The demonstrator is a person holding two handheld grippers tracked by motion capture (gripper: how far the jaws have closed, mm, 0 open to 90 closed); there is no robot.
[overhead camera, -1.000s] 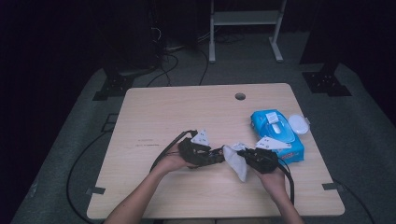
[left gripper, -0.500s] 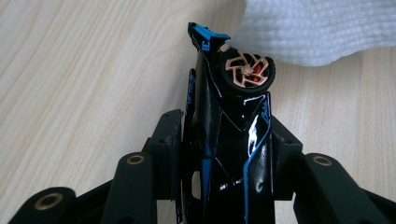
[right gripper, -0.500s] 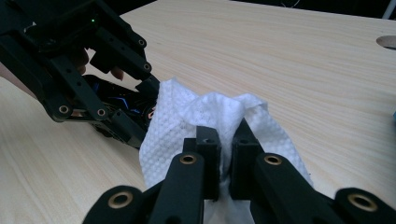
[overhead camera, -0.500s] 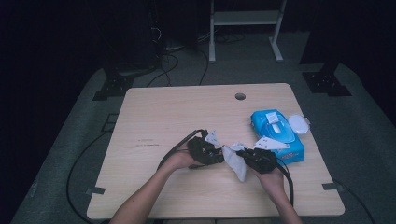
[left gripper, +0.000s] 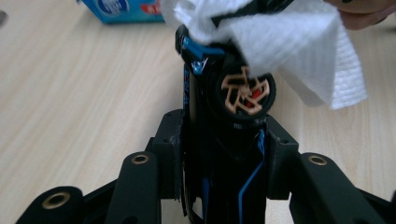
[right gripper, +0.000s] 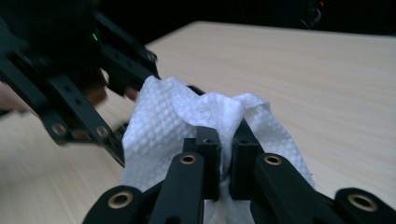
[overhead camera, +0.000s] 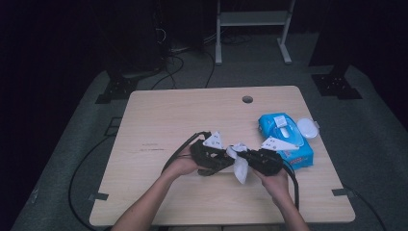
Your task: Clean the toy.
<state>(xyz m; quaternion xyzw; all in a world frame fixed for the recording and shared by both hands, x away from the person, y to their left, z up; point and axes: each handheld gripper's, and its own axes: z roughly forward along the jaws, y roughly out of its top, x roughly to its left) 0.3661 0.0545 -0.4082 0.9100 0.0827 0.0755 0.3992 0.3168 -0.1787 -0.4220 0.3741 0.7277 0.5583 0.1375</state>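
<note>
A white wipe (overhead camera: 239, 166) hangs between the two grippers at the table's front middle. My right gripper (overhead camera: 246, 155) is shut on it; in the right gripper view the jaws (right gripper: 226, 140) pinch the bunched wipe (right gripper: 163, 126). My left gripper (overhead camera: 225, 157) is shut on a slim black device with blue trim (left gripper: 224, 107), whose round end shows tan spokes over red. The wipe (left gripper: 299, 51) drapes over the far end of that device. The left gripper (right gripper: 70, 107) looms close on the left of the right gripper view.
A blue pack of wipes (overhead camera: 288, 139) lies at the table's right side, with a white round lid (overhead camera: 308, 128) beside it. A cable hole (overhead camera: 247, 99) sits near the far edge. Cables trail off the front and left. A hand (left gripper: 364, 9) shows at the top right.
My left gripper has moved right, closing the gap to the right gripper, and the wipe now lies against the held device. The right gripper has barely moved.
</note>
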